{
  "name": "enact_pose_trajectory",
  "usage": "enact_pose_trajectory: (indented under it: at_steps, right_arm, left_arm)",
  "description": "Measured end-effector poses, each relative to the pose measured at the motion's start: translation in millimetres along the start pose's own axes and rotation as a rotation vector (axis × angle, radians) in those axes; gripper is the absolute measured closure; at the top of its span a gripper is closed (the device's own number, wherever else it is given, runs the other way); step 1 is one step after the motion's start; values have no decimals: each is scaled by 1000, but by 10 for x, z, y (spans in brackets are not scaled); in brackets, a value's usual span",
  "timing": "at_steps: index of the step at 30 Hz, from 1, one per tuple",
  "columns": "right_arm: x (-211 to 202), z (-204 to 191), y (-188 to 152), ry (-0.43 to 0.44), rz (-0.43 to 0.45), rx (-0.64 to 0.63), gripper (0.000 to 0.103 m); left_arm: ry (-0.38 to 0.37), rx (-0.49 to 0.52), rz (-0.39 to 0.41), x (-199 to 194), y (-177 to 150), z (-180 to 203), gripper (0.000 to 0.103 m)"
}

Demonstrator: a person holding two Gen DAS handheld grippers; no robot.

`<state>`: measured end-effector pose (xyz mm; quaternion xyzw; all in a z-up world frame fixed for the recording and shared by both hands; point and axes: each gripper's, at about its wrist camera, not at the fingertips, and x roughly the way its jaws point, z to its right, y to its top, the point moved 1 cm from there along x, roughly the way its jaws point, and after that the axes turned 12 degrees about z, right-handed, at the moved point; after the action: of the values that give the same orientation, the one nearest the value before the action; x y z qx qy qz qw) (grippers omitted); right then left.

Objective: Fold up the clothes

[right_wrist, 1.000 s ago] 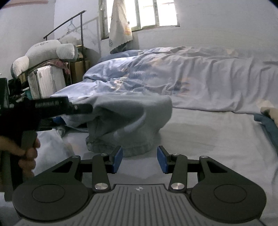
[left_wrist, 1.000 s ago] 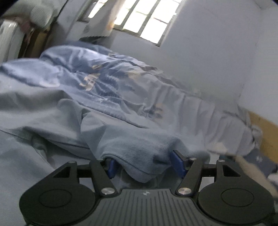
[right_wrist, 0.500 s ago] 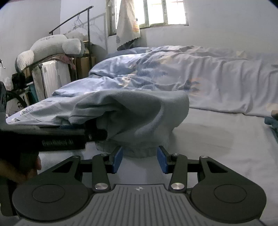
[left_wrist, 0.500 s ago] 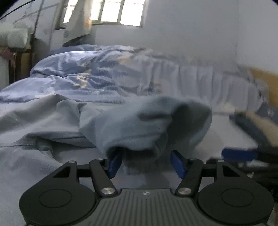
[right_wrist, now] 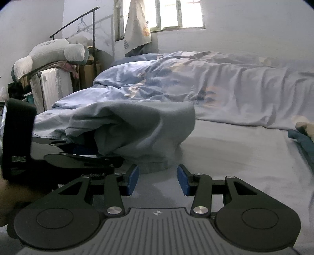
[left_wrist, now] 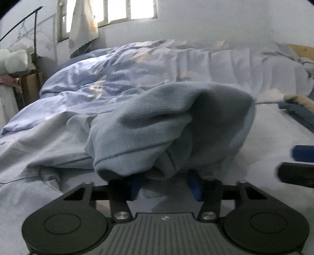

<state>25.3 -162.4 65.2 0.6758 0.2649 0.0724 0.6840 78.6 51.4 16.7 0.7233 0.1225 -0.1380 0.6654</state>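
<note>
**Left gripper closing on a blue garment; right gripper waits with nothing between its pads**

The garment (left_wrist: pixel 157 125), a light grey-blue fleece piece with a ribbed band, lies bunched on the bed (right_wrist: pixel 235 157), near its front edge and in front of the rumpled duvet (right_wrist: pixel 196 88). Part of it is lifted into a hump, with its folded edge hanging toward the sheet.

The left gripper (left_wrist: pixel 164 185) sits at the near end of the garment. Its jaws have just been closing, and a roll of the cloth lies between the blue pads (left_wrist: pixel 194 186); the fabric drapes over both pads and hides the contact, so whether they already press on it cannot be told. In the right wrist view this gripper (right_wrist: pixel 84 146) comes in from the left, turned on its side, its tip buried under the garment's edge, with a hand (right_wrist: pixel 7 194) at the frame's lower left.

The right gripper (right_wrist: pixel 158 181) hovers just in front of the garment's hanging hem. Its pads (right_wrist: pixel 131 182) stand apart, holding nothing, only the sheet visible between them. Its tip also shows, blurred, at the right edge of the left wrist view (left_wrist: pixel 300 162).

At the right, a dark teal cloth (right_wrist: pixel 302 141) lies on the bed, well apart from the garment. Behind the bed is a window (right_wrist: pixel 180 13) with a curtain (right_wrist: pixel 137 25), and to the left a white suitcase (right_wrist: pixel 51 86) topped by a plush pillow (right_wrist: pixel 51 55).
</note>
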Motion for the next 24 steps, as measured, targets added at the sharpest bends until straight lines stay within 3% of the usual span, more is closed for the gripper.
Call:
enact_pose_trajectory:
  at_steps: [1,2,5,9,13,16,21,24]
  right_arm:
    - [-16,20,-1,-3,0,0,58]
    - [-34,43,-3,-6,-1,1,57]
    - [-107,129,-3,-19,0,2,58]
    - [-202,249,10,-42,7,0,58]
    - [-270,368,50,-57,16,8,57]
    - [-322,461,83,-51,17,21,58]
    - [-435,611,101,-26,5,35,58]
    - [-512,729,119,-47,4,45,58]
  left_arm:
    - [10,5,-8,30,1,-14,79]
    - [13,5,-17,57,1,-34,85]
    - [13,-5,-23,93,0,-62,94]
    - [-20,-27,11,22,67,-45,97]
    - [-185,-134,56,-208,300,22,98]
    - [-320,-302,69,-350,495,63,98]
    - [-488,-565,43,-353,809,239,98]
    - [-553,-671,5,-276,986,446,98]
